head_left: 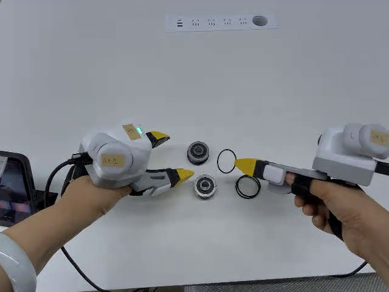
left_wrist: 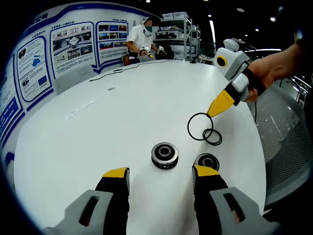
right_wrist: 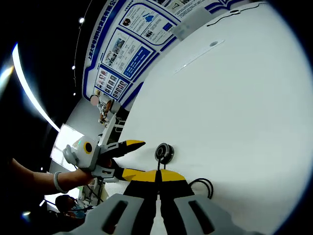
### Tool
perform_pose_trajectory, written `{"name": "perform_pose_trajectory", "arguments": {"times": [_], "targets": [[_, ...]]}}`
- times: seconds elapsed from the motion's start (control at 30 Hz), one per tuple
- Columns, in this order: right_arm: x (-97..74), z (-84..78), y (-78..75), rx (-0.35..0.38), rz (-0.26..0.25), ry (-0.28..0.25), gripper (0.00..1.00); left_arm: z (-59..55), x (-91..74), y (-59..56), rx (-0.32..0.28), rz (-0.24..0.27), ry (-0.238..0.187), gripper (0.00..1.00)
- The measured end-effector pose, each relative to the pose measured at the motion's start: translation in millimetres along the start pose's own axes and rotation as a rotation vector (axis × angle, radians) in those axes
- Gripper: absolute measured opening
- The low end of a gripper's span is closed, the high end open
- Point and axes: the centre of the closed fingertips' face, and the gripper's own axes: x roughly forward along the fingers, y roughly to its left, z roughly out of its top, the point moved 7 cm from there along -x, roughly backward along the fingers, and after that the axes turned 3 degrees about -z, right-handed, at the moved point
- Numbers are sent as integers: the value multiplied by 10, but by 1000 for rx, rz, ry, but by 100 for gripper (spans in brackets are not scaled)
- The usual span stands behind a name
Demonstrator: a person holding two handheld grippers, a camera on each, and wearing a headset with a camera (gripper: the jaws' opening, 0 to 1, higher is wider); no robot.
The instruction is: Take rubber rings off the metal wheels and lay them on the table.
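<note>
On table (head_left: 182,79): two wheels (head_left: 198,152), two rings (head_left: 237,187) lying loose at their three o'clock. At nine o'clock, left gripper (head_left: 176,155), jaws apart, empty. At three, right gripper (head_left: 242,165), jaws together, tip beside rings.

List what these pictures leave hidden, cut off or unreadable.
Head view: the dark device is cut by the left edge; power strip markings are too small.
Left gripper view: the nearer wheel is partly behind one jaw of the open left gripper; whether the farther wheel wears a ring is too small; poster text is blurred.
Right gripper view: the rubber rings lie partly behind the jaws of the shut right gripper.
</note>
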Motion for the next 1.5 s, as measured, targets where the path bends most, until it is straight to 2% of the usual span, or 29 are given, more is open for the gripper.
{"name": "perform_pose_trajectory", "arguments": {"times": [0.27,0.5,0.63,0.73,0.8,0.9,1.07,1.2,1.27,1.37,1.43,1.5], "targets": [[-147,-157,-130,42,-35,19,2,-10,-27,-14,0,6,-3,54],[-163,-227,-280,48,-93,43,2,-34,-26,-4,-2,5,5,53],[-163,-252,-316,2,-128,74,2,-26,-31,-2,0,7,2,53],[-171,-243,-345,-53,-159,90,8,-34,-32,10,0,8,7,53],[-170,-244,-342,-85,-156,102,9,-39,-29,9,-6,6,8,53],[-183,-239,-377,-84,-159,103,9,-41,-22,0,-2,1,11,52],[-229,-202,-410,-169,-194,127,11,-35,-18,0,0,1,11,51],[-239,-205,-414,-219,-199,146,13,-33,-8,3,1,-1,12,51],[-247,-208,-407,-308,-216,184,15,-22,-6,-2,0,-1,9,51],[-237,-188,-364,-440,-232,216,22,-7,-5,-7,3,-2,7,50],[-232,-166,-316,-548,-244,242,22,-2,0,-8,4,-3,7,49],[-211,-125,-286,-624,-254,236,24,4,7,-10,4,-6,2,48]]}}
